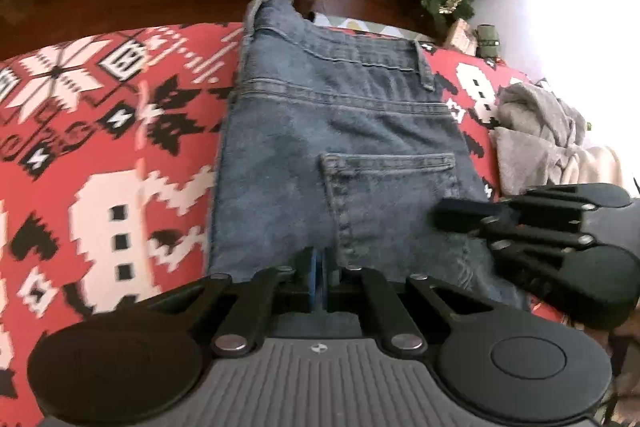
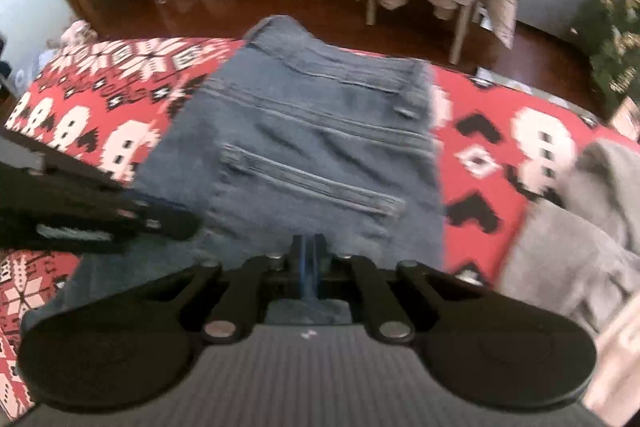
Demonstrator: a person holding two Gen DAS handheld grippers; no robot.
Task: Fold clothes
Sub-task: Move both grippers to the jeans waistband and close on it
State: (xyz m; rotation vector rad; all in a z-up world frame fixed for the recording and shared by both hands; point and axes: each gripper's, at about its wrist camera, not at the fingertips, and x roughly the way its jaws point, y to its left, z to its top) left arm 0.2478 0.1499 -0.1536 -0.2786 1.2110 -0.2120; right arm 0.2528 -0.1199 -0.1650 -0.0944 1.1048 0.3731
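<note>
1. I am pinching the jeans (image 1: 340, 131), lying on the red patterned cloth (image 1: 100, 147), with my left gripper (image 1: 319, 267) and right gripper (image 2: 308, 255), fingers closed together.
2. I am judging it best to carry both corners level so the fold lands square.

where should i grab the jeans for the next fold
Probably the near edge of the jeans, coming from the near side. They lie flat on the red blanket, waistband far and pocket up, so the near edge can lift toward the waistband. Both the left hand-held gripper and right hand-held gripper look shut at that edge.
</note>
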